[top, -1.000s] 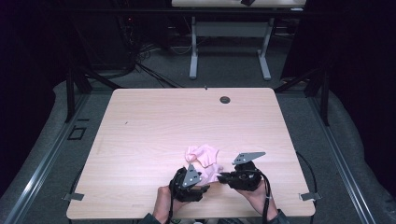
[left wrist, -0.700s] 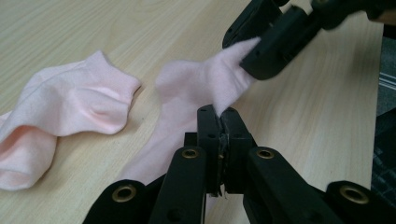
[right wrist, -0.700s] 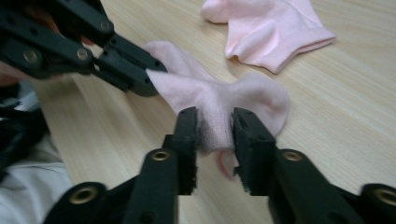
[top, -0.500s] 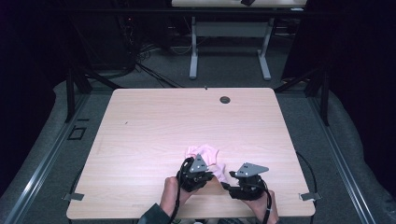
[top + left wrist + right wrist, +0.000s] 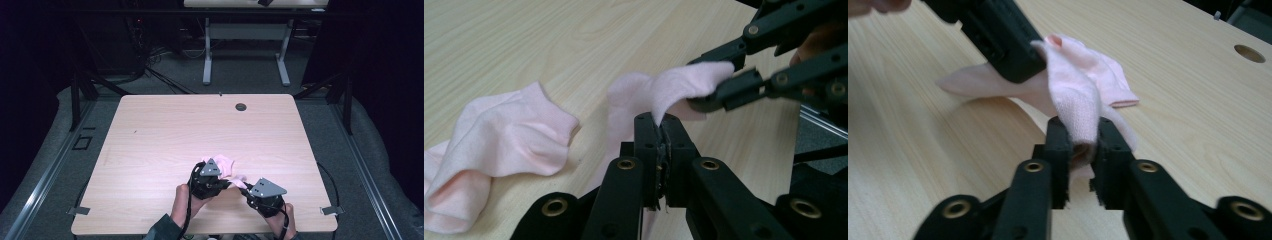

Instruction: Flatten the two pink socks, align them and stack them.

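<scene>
Both left tongs (image 5: 663, 131) and right tongs (image 5: 1083, 132) have just re-clamped the soft pink cotton sock (image 5: 684, 82), now stretched between them above the table (image 5: 165, 130), ready to straighten beside its mate (image 5: 504, 135).

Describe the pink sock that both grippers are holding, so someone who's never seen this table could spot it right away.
Look at the near edge of the wooden table, where the person's two grippers meet. The held sock is stretched between the left gripper and the right gripper, each shut on it. Unlike the other pink sock, lying loose on the wood, it is lifted and pinched.
</scene>
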{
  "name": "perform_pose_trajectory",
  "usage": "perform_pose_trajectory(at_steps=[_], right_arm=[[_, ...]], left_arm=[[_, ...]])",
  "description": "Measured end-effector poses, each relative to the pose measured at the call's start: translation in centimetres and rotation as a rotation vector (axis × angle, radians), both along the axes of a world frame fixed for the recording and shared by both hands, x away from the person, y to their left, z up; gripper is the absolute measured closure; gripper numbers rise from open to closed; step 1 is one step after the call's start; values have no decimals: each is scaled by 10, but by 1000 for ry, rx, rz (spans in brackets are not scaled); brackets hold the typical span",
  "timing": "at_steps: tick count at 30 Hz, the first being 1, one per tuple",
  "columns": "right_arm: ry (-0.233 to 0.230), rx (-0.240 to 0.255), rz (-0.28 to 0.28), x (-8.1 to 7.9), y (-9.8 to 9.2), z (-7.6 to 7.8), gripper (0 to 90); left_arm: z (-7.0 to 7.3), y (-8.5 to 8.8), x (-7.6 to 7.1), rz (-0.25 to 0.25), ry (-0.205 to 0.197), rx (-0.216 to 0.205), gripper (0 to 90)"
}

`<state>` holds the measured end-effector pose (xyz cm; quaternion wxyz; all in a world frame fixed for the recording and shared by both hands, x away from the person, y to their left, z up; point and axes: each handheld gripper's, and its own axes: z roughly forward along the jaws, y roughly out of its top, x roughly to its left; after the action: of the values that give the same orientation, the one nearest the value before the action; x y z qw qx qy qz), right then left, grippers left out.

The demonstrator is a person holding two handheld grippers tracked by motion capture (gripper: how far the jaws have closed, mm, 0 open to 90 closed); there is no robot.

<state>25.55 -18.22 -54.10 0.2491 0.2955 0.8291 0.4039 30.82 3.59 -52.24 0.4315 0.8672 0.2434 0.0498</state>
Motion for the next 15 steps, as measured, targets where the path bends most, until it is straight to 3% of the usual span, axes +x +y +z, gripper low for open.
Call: perform_pose_trajectory(at_steps=[3,6,8,11,15], right_arm=[[32,36,26,4,-4,8,819],[87,73,46,8,-7,18,824],[128,94,50,10,-9,25,825],[179,120,48,12,-11,32,824],[219,137,39,14,-11,36,824]], left_arm=[[-2,3,-1,-9,0,-2,834],[-7,7,-5,-23,-11,0,715],[-13,12,-12,-10,-32,29,611],[-24,21,-23,0,-63,39,507],[-36,25,-35,24,-121,73,452]])
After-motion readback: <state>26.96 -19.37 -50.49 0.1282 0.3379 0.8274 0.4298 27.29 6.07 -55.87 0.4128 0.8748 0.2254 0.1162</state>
